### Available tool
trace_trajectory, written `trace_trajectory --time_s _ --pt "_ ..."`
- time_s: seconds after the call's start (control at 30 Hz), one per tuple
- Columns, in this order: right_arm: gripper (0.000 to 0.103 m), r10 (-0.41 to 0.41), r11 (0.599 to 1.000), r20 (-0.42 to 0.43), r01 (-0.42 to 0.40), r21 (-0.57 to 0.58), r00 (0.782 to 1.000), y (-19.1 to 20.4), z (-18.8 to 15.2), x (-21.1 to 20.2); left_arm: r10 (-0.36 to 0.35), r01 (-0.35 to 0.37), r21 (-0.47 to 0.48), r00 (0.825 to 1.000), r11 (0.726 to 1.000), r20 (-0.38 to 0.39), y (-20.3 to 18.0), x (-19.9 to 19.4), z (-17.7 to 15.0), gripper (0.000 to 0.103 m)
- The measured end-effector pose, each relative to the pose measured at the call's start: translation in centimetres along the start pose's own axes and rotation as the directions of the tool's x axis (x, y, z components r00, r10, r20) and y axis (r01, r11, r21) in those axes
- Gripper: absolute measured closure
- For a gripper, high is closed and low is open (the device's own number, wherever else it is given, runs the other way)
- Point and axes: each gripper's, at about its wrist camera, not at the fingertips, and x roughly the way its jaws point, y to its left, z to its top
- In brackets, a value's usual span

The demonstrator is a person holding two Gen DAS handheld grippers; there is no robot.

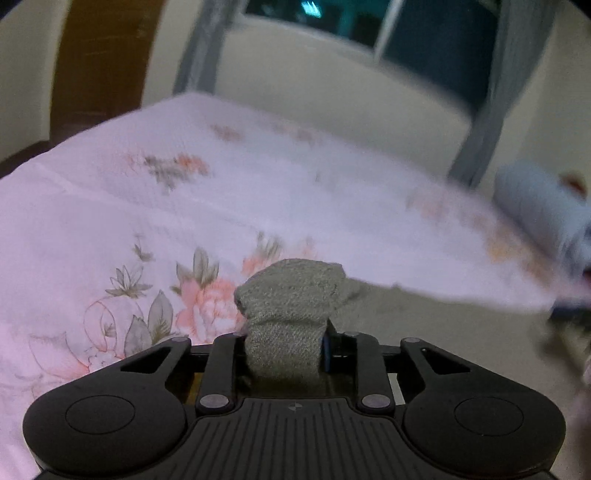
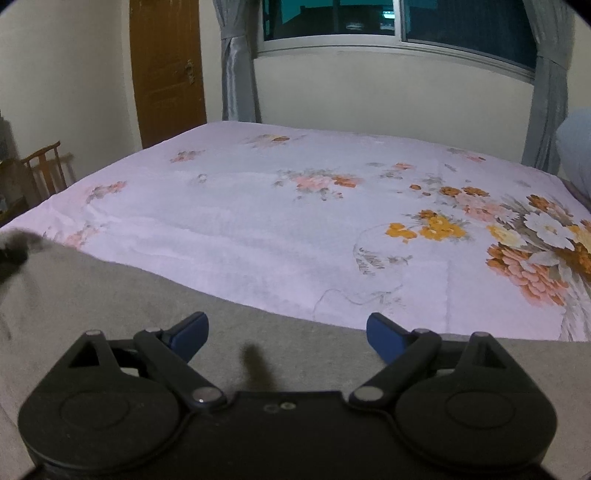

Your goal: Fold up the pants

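Note:
Grey pants (image 1: 406,314) lie spread on the near part of a bed covered by a pink flowered sheet (image 1: 147,203). My left gripper (image 1: 284,339) is shut on a bunched fold of the pants (image 1: 291,295), which sticks up between its jaws and hides most of the pads. In the right wrist view the grey pants (image 2: 110,295) fill the foreground. My right gripper (image 2: 287,332) hovers over them, its blue pads (image 2: 384,332) wide apart with nothing pinched. A dark blurred shape (image 2: 11,251) at that view's left edge sits on the pants' edge.
The flowered sheet (image 2: 295,221) stretches far beyond the pants. A pale pillow (image 1: 535,206) lies at the right side of the bed. Behind the bed are a wall, a window (image 2: 332,18) with grey curtains, a brown door (image 2: 166,74) and a wooden chair (image 2: 44,170).

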Motion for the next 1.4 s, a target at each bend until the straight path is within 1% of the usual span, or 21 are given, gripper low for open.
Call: trace_trajectory --time_s 0.1,0.17,0.27,0.37,0.43,0.53,0.57,0.6,0.63,0.7,0.8,0.9,0.97,1.03,1.17,1.23,1.27,1.3,1.33,1.37,1.4 --pt "0.016 0.017 0.999 -0.009 -0.018 -0.047 1.000 0.4 0.1 0.5 -0.054 0.057 -0.045 0.996 0.997 0.069 0.5 -2.2 -0.3 0.078" --pt "0.016 0.027 0.994 -0.022 -0.029 -0.101 0.999 0.8 0.3 1.1 -0.076 0.082 -0.064 0.993 0.995 0.086 0.8 -2.9 -0.5 0.078" --pt "0.015 0.049 0.974 -0.091 -0.068 -0.217 0.995 1.5 0.5 3.1 -0.087 0.093 -0.063 0.993 0.994 0.085 1.2 -3.0 -0.5 0.078" --pt "0.022 0.038 0.945 -0.192 -0.098 -0.313 0.981 1.9 0.6 5.5 -0.102 0.107 -0.063 0.992 0.992 0.078 1.7 -3.2 -0.7 0.078" --pt "0.024 0.066 0.930 -0.211 -0.136 -0.342 0.975 1.8 0.6 6.1 -0.096 0.100 -0.060 0.993 0.993 0.062 1.8 -2.6 -0.6 0.078" --pt "0.045 0.112 0.919 -0.252 -0.197 -0.342 0.961 1.6 0.9 6.7 -0.095 0.098 -0.056 0.994 0.994 0.045 2.0 -1.6 -0.3 0.078" --pt "0.066 0.116 0.918 -0.256 -0.202 -0.342 0.960 1.7 1.0 6.7 -0.094 0.097 -0.056 0.995 0.994 0.043 2.0 -1.4 -0.3 0.078" --pt "0.091 0.088 0.916 -0.252 -0.178 -0.360 0.964 1.9 1.1 6.7 -0.099 0.101 -0.057 0.994 0.993 0.042 2.1 -1.4 -0.3 0.078" --pt "0.095 0.067 0.916 -0.256 -0.161 -0.368 0.964 2.0 1.2 6.7 -0.098 0.100 -0.055 0.994 0.993 0.040 2.1 -1.3 -0.2 0.078" --pt "0.102 0.070 0.923 -0.242 -0.155 -0.351 0.968 1.9 1.4 6.0 -0.101 0.102 -0.055 0.994 0.993 0.037 2.1 -1.2 -0.2 0.078" --pt "0.103 0.066 0.935 -0.188 -0.127 -0.331 0.980 2.0 1.9 3.4 -0.117 0.120 -0.044 0.992 0.992 0.046 2.1 -1.9 0.0 0.078" --pt "0.103 0.054 0.934 -0.132 -0.097 -0.344 0.990 2.8 2.2 -0.8 -0.163 0.165 -0.024 0.984 0.986 0.076 2.0 -3.8 0.5 0.078" --pt "0.103 0.042 0.929 -0.093 -0.074 -0.363 0.995 3.6 2.2 -4.7 -0.209 0.210 0.000 0.972 0.978 0.108 2.0 -5.7 0.6 0.077" --pt "0.103 0.032 0.922 -0.061 -0.053 -0.383 0.998 4.9 1.7 -9.1 -0.271 0.270 0.024 0.953 0.963 0.136 2.2 -8.1 0.3 0.077" --pt "0.103 0.025 0.917 -0.044 -0.040 -0.397 0.999 7.7 -1.0 -17.1 -0.345 0.341 0.051 0.930 0.939 0.130 2.5 -11.9 -1.5 0.077" --pt "0.103 0.020 0.917 -0.060 -0.042 -0.397 0.998 9.5 -3.5 -20.2 -0.360 0.355 0.064 0.927 0.933 0.106 2.8 -13.6 -3.2 0.076" --pt "0.103 0.019 0.922 -0.072 -0.045 -0.384 0.997 10.3 -4.9 -21.4 -0.362 0.359 0.049 0.927 0.932 0.095 3.1 -14.5 -4.4 0.074" --pt "0.103 0.024 0.930 -0.089 -0.055 -0.364 0.996 11.0 -6.5 -22.2 -0.356 0.354 0.037 0.932 0.935 0.076 3.3 -15.1 -5.4 0.068" --pt "0.103 0.023 0.933 -0.098 -0.057 -0.356 0.995 11.6 -8.0 -22.7 -0.330 0.329 0.030 0.942 0.944 0.055 3.5 -15.8 -6.6 0.062" --pt "0.103 0.014 0.935 -0.114 -0.054 -0.352 0.993 12.3 -9.9 -23.0 -0.285 0.284 0.010 0.958 0.959 0.044 3.8 -16.5 -8.0 0.041" --pt "0.103 0.001 0.942 -0.137 -0.047 -0.332 0.991 12.7 -11.6 -23.1 -0.219 0.220 -0.010 0.975 0.976 0.018 4.2 -17.1 -9.3 0.014"
